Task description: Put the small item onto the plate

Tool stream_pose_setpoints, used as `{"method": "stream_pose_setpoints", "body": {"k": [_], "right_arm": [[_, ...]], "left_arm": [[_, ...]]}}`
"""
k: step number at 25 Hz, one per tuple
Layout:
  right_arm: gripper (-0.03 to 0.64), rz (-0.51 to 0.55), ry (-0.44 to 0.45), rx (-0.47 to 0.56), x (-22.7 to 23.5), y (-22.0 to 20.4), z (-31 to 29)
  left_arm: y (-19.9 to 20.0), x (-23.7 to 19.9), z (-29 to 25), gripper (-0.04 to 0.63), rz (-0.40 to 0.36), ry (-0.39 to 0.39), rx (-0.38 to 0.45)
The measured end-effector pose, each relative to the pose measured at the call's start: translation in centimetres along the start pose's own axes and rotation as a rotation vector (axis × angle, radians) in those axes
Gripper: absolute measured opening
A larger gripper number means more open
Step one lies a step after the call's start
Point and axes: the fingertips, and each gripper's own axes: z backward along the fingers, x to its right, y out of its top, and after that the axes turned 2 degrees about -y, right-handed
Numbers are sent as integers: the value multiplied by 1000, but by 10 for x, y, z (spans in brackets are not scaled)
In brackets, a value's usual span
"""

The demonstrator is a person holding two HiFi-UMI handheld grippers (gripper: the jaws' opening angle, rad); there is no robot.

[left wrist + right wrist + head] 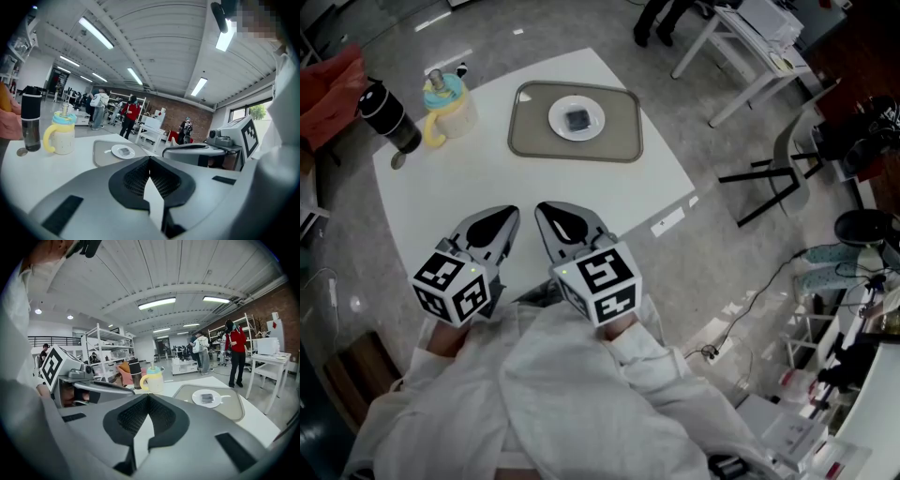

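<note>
Glossy plate [576, 119] – matt tray [622, 136].

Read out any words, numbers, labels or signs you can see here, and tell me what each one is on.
No text here can be read.
Marker cubes: black-and-white square patterns only, no letters or numbers.
White strip: possibly a label, too small to read.
</note>
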Motion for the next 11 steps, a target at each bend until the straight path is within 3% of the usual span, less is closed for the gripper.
{"method": "stream_pose_setpoints", "body": {"k": [11], "right_arm": [[15,-27,-14,0,10,5,3]], "left_arm": [[0,3,-9,9,5,-20,-14]]}}
